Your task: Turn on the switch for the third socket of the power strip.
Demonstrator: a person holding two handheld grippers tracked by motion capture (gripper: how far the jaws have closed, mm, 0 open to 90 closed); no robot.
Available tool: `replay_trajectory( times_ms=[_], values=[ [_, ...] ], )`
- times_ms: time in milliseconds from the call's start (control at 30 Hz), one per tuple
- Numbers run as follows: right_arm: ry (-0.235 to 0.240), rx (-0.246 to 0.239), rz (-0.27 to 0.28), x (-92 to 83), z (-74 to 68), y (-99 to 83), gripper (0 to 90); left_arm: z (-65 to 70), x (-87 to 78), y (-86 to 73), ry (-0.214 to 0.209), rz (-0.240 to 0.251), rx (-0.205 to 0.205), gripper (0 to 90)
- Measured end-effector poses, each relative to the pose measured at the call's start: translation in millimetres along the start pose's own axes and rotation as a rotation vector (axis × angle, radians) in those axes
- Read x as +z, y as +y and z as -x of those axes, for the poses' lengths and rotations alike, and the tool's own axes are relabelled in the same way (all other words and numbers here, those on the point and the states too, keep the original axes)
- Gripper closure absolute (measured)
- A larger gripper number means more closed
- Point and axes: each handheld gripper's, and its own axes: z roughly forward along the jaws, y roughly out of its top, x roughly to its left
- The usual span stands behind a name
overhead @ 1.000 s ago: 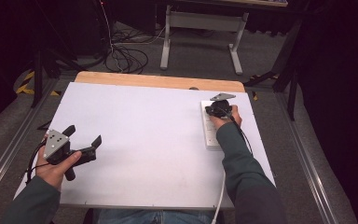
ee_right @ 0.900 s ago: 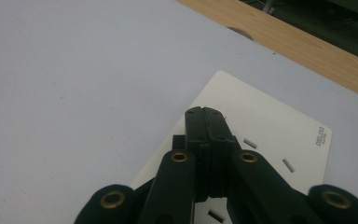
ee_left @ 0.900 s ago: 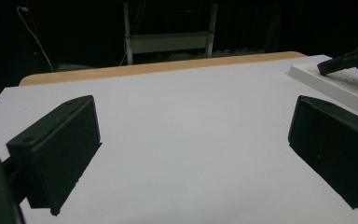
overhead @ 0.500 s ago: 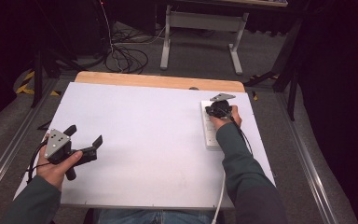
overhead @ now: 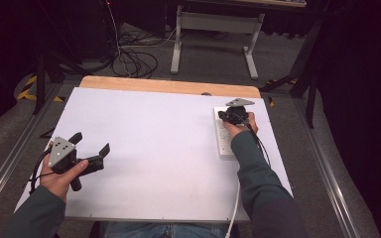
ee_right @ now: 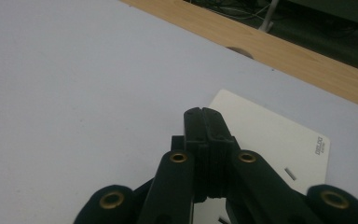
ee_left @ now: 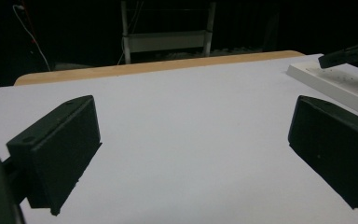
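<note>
Power strip (ee_right: 279,140) lies under closed right tool (ee_right: 203,113).

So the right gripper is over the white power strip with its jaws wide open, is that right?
Not quite. The right gripper is over the white power strip, but its jaws are shut, pressed together with nothing between them, as the right gripper view shows.

A white table top (overhead: 158,148) takes up the middle of the high view, with a strip of bare light wood (overhead: 168,86) along its far edge, toward the top of the frame. Directly on the white surface, at the right of the frame near that far edge, lies a flat white power strip (overhead: 223,141), lengthwise from front to back. A white cable (overhead: 234,208) runs from its near end down over the table's lower edge.
</note>
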Motion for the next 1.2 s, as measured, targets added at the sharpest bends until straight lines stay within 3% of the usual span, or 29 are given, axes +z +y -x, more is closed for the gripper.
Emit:
replay_trajectory(
  times_ms=[267, 867, 1200],
  values=[
    [0.021, -0.008, 0.04, -17.8, -7.5, 1.7, 90.0, 2.3, 3.6, 1.4, -0.017, -0.001, 0.004, 2.7],
    [-0.002, 0.05, 0.119, -62.3, -1.4, -9.8, 90.0, 6.7, 11.3, 4.3, -0.038, 0.0, 0.02, 2.7],
    [0.018, 0.047, 0.148, -77.6, -10.8, -10.9, 90.0, 7.5, 11.1, 5.2, -0.038, 0.004, 0.024, 2.7]
  ],
)
